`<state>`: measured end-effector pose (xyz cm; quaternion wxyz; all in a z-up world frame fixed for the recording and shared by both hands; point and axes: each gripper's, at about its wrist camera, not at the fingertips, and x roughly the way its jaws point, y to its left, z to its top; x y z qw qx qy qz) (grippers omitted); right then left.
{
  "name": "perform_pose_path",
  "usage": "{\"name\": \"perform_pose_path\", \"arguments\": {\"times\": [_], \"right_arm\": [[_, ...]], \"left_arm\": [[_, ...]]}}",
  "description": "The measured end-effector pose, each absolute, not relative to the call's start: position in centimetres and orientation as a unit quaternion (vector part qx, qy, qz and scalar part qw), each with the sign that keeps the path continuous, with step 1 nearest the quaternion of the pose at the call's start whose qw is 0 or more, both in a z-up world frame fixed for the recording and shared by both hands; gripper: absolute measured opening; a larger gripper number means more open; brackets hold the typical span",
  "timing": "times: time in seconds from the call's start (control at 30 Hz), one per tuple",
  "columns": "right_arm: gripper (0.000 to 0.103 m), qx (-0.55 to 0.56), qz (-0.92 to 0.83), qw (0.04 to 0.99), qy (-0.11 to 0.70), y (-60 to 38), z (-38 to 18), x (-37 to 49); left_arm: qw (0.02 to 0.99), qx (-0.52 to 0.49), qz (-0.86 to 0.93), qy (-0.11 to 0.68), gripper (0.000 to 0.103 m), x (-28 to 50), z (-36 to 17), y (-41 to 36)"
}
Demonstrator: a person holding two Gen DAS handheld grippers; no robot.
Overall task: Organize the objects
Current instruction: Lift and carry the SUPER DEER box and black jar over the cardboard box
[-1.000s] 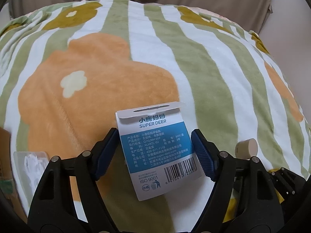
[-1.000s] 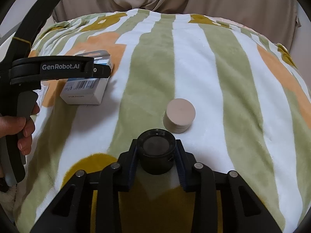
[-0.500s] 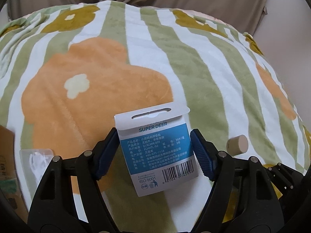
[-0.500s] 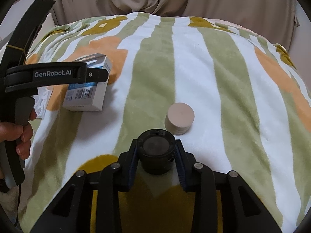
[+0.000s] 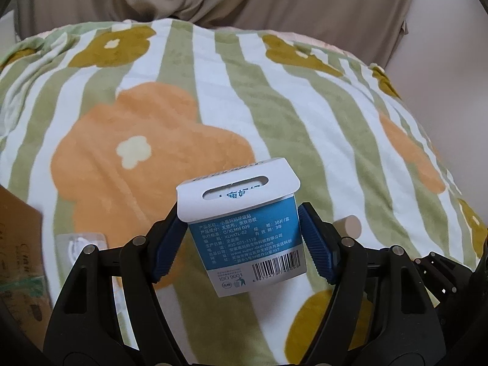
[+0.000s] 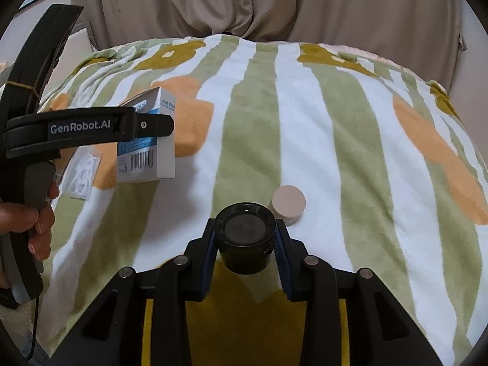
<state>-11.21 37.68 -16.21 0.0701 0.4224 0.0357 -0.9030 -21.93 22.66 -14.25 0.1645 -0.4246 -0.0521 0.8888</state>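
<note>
Mid-carry, judging by both loads: left gripper point(image 5: 244, 241) pinching blue-and-white cardboard box with hang tab point(image 5: 244, 228) at lower centre, lifted and tilted over striped floral fleece blanket point(image 5: 274, 106); right gripper point(image 6: 245, 244) clamped on black cylindrical lens-like piece point(image 6: 245, 231) at lower centre, just beside beige round disc point(image 6: 288, 202). Next, probably, setting each down somewhere tidy; destination not visible

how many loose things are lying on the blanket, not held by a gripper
2: a round beige puck just beyond the right gripper, and a clear plastic packet left of the box held by the left gripper. Others may be hidden.
</note>
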Motion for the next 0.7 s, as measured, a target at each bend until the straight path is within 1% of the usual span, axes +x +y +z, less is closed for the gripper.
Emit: {"name": "perform_pose_path", "arguments": {"times": [0.4,0.7], "right_arm": [[0.033,0.396,-0.914,0.076,0.039,35.7,-12.1,-9.4],[0.033,0.372,-0.922,0.090,0.053,31.7,-8.2,-8.4]], "left_arm": [[0.167,-0.393,0.902,-0.064,0.071,-19.5,-9.2,19.4],[0.152,-0.358,0.918,-0.075,0.071,-16.7,-5.0,14.1]]}}
